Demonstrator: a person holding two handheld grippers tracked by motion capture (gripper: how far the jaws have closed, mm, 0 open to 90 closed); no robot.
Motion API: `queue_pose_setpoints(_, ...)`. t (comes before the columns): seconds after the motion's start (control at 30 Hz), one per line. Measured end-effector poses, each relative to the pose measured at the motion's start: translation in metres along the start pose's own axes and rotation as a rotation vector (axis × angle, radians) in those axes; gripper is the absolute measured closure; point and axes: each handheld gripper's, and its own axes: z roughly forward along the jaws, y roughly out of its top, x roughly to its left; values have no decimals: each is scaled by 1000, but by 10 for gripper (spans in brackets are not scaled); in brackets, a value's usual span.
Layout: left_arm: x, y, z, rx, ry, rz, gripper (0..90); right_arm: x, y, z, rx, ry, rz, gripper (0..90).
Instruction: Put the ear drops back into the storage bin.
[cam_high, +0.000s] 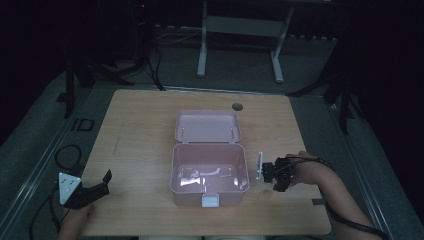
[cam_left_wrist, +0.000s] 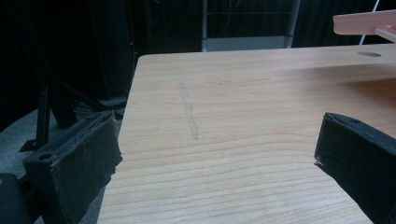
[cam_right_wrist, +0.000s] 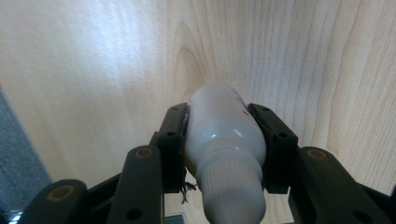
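Left gripper (cam_high: 95, 187) rested well left of pink box (cam_high: 209, 172), jaws spread, nothing between. Box stood open, lid (cam_high: 207, 126) tilted back. Right gripper (cam_right_wrist: 219, 144), just right of box, clamped white bottle (cam_right_wrist: 224, 135). Bottle cap end cut off at frame bottom; label unreadable.

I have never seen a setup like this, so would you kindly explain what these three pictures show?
A person at a wooden table holds a two-jaw gripper in each hand. The high view looks down from above; the other two cameras ride on the grippers and look along their black jaws. An open pink box, lid tipped back, stands mid-table. The left gripper rests near the table's left edge, jaws open with nothing between them. The right gripper, beside the box, is shut on a small white bottle.
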Motion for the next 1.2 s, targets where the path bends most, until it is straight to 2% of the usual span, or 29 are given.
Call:
queue_pose_setpoints(0.27,0,0,0,0,0,0,3,8,0,-18,1,-7,-8,597)
queue_pose_setpoints(0.4,0,0,0,1,1,-1,3,10,0,-28,1,-8,8,597)
queue_pose_setpoints(0.57,0,0,0,1,1,-1,3,11,1,-43,-3,-9,4,597)
queue_pose_setpoints(0.77,0,0,0,1,0,-1,3,14,5,-68,-20,-2,-1,597)
queue_pose_setpoints(1.2,0,0,0,1,-1,-1,3,16,23,-120,-55,-30,-14,597)
